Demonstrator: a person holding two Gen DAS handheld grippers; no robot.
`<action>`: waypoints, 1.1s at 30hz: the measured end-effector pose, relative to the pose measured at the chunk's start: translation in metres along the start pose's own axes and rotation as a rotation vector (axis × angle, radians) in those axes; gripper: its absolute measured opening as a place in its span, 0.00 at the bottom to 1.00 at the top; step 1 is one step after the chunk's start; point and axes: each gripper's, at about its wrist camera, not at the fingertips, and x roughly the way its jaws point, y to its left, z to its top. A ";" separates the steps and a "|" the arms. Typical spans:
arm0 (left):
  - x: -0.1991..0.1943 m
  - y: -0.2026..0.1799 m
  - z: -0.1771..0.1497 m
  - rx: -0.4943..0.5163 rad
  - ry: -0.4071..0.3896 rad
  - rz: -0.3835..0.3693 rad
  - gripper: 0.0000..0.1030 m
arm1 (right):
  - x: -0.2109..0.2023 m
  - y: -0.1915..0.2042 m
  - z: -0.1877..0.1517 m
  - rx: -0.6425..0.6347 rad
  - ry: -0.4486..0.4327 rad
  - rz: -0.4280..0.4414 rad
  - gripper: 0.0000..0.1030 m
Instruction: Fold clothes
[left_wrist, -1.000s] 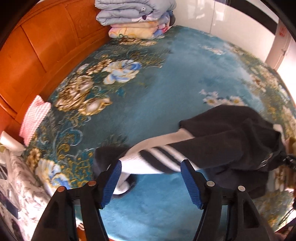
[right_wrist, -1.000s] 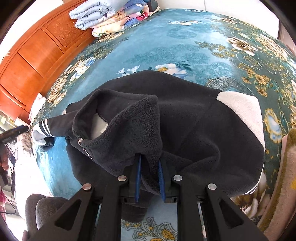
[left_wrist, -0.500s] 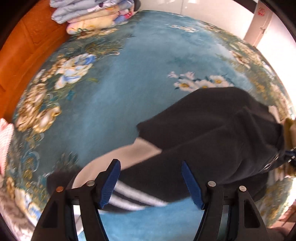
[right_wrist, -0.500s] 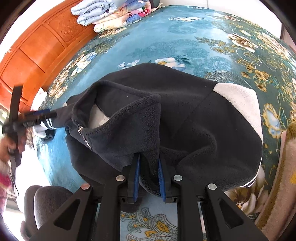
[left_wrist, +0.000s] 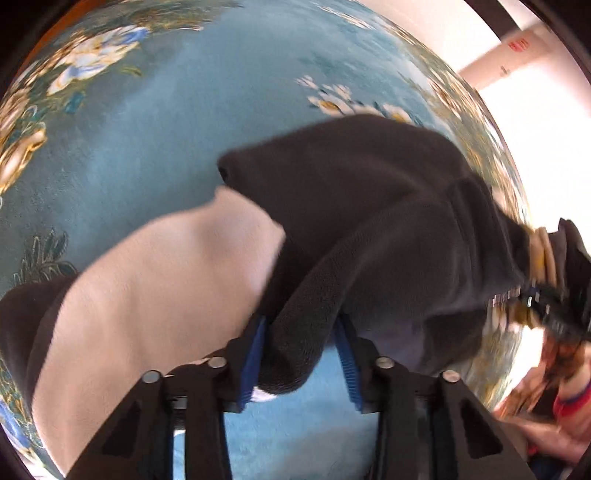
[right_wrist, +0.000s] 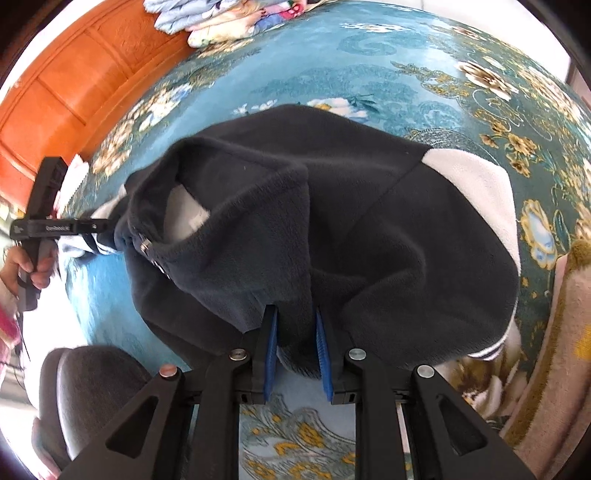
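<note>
Right wrist: both jaws clamp dark fleece jacket (right_wrist: 369, 229); folded quilts (right_wrist: 221, 18) near orange headboard (right_wrist: 74, 85)

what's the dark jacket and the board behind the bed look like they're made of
Jacket: soft fleece by the look, matte charcoal with a fuzzy nap and white panels. Headboard: likely wood, orange-brown with a slight sheen and raised panel mouldings; solid or veneer can't be told.
</note>
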 end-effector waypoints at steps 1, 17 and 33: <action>0.001 -0.004 -0.004 0.022 0.008 0.007 0.38 | -0.002 -0.001 -0.002 -0.019 0.003 -0.010 0.20; 0.023 -0.036 -0.022 0.116 -0.034 0.242 0.40 | 0.025 0.028 -0.021 -0.295 0.039 -0.126 0.49; -0.057 -0.053 -0.034 0.059 -0.326 0.388 0.12 | -0.043 0.019 0.050 -0.124 -0.208 -0.223 0.11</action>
